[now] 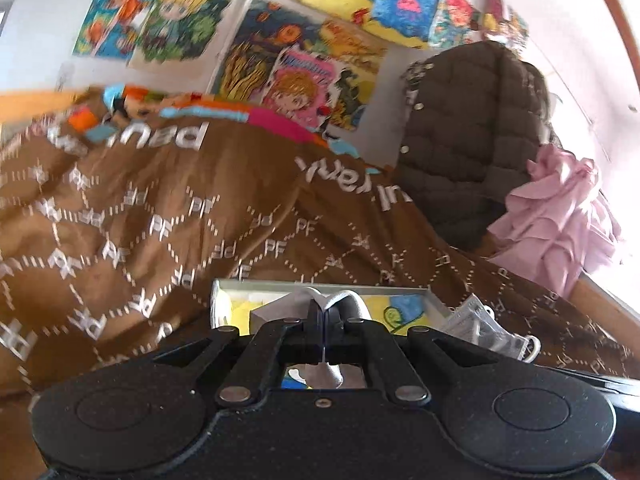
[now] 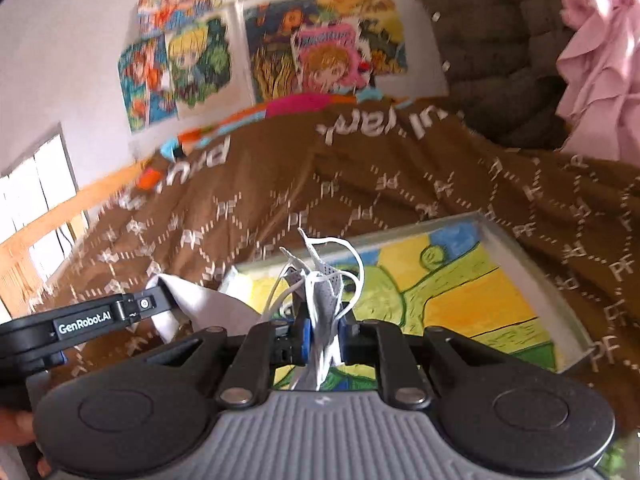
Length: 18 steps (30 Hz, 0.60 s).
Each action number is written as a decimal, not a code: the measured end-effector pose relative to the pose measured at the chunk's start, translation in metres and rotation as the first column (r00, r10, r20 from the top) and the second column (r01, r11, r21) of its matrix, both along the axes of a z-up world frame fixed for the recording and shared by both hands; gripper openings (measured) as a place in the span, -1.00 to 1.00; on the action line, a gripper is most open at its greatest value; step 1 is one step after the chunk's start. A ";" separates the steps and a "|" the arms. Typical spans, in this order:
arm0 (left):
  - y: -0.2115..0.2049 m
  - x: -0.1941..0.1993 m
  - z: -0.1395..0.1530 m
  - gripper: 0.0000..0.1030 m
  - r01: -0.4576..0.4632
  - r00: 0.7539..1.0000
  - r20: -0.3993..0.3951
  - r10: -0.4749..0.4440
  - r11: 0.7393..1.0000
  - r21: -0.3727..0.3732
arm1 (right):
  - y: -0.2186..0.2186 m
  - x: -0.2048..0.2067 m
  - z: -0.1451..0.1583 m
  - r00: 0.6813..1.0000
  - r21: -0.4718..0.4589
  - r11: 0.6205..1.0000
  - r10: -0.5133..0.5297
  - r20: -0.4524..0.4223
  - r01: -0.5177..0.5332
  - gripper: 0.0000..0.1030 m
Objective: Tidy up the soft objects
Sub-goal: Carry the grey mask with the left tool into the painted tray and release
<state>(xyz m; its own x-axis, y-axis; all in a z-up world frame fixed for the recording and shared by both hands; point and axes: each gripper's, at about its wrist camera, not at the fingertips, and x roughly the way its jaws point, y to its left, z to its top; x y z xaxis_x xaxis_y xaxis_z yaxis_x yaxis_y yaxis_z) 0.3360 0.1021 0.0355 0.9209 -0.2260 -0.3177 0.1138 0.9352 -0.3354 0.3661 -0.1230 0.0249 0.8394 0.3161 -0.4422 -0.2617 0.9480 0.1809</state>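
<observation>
Right gripper pinching white mask above tray; left gripper pinching cloth; second mask at tray's 3 o'clock.

black tool, blue pads, silver rivets, ribbed grey body; other tool all black.

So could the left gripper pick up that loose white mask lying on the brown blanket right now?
Probably not yet. The left gripper is shut on a white cloth. The loose mask lies uncovered on the brown blanket, beside the painted tray, so the way looks free once that cloth is released.
</observation>
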 end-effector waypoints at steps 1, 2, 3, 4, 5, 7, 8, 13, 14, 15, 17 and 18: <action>0.002 0.004 -0.007 -1.00 -0.004 1.000 -0.009 0.004 1.000 0.002 | 0.004 0.006 -0.002 1.000 -0.012 1.000 0.003 -0.021 -0.004 -0.72; 0.005 0.008 -0.012 -1.00 -0.007 1.000 -0.015 0.007 1.000 0.002 | 0.006 0.012 -0.005 0.999 -0.017 1.000 0.002 -0.047 -0.002 -0.72; 0.007 0.011 -0.017 -1.00 -0.004 1.000 -0.021 0.004 1.000 0.000 | 0.008 0.016 -0.008 0.997 -0.018 1.000 -0.003 -0.071 0.001 -0.72; 0.010 0.015 -0.021 -1.00 -0.004 0.999 -0.033 0.004 1.000 -0.004 | 0.011 0.020 -0.010 0.996 -0.019 1.000 0.000 -0.094 -0.002 -0.72; 0.012 0.020 -0.025 -1.00 0.004 0.999 -0.049 -0.004 1.000 -0.012 | 0.013 0.024 -0.013 0.994 -0.025 1.000 0.007 -0.109 -0.009 -0.72; 0.012 0.028 -0.030 -1.00 0.043 0.996 -0.082 -0.044 0.999 -0.008 | 0.017 0.028 -0.020 0.991 -0.046 0.999 0.010 -0.133 -0.016 -0.72; 0.011 0.031 -0.033 -1.00 0.049 0.994 -0.094 -0.048 0.999 0.007 | 0.019 0.029 -0.024 0.989 -0.054 0.998 0.010 -0.146 -0.018 -0.72; 0.010 0.041 -0.050 -1.00 0.092 0.976 -0.197 -0.090 0.996 0.002 | 0.018 0.025 -0.038 0.985 -0.062 0.998 0.001 -0.171 -0.012 -0.60; 0.009 0.043 -0.053 -1.00 0.099 0.972 -0.215 -0.097 0.995 -0.003 | 0.018 0.024 -0.039 0.985 -0.063 0.998 -0.002 -0.171 -0.009 -0.56; 0.009 0.043 -0.055 -1.00 0.102 0.968 -0.229 -0.101 0.995 -0.008 | 0.017 0.023 -0.040 0.986 -0.064 0.998 -0.005 -0.169 -0.006 -0.45; 0.009 0.044 -0.057 -1.00 0.110 0.964 -0.241 -0.111 0.994 -0.015 | 0.016 0.022 -0.040 0.986 -0.064 0.998 -0.008 -0.167 -0.002 -0.38; 0.009 0.043 -0.056 -1.00 0.112 0.964 -0.241 -0.113 0.994 -0.016 | 0.016 0.022 -0.039 0.986 -0.063 0.998 -0.010 -0.168 -0.001 -0.36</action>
